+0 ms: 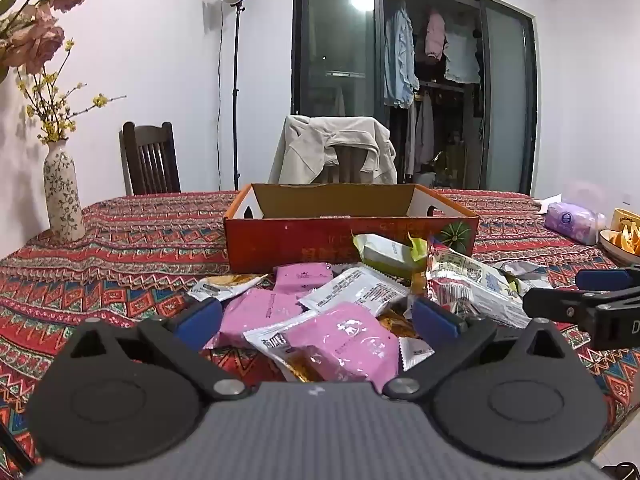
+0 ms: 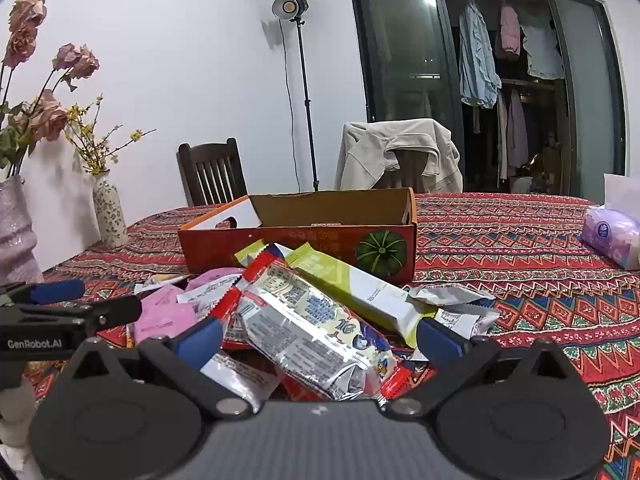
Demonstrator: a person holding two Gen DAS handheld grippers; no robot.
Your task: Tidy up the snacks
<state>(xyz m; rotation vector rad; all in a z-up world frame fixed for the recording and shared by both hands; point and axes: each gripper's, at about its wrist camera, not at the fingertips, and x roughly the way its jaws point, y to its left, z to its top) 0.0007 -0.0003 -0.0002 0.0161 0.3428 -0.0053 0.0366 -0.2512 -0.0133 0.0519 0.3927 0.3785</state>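
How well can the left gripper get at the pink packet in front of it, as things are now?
Probably well. The left gripper is open, and the pink packet lies on top of the pile between its fingers, uncovered. A white packet just behind overlaps the pile and might shift.

Both wrist cams low, fwd, close, sharing snack pile (image 1: 320, 312), box (image 2: 304, 232)

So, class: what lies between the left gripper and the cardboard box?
In the left wrist view, the heap of snack packets fills the stretch from the open left gripper to the box: pink, silver and green ones.
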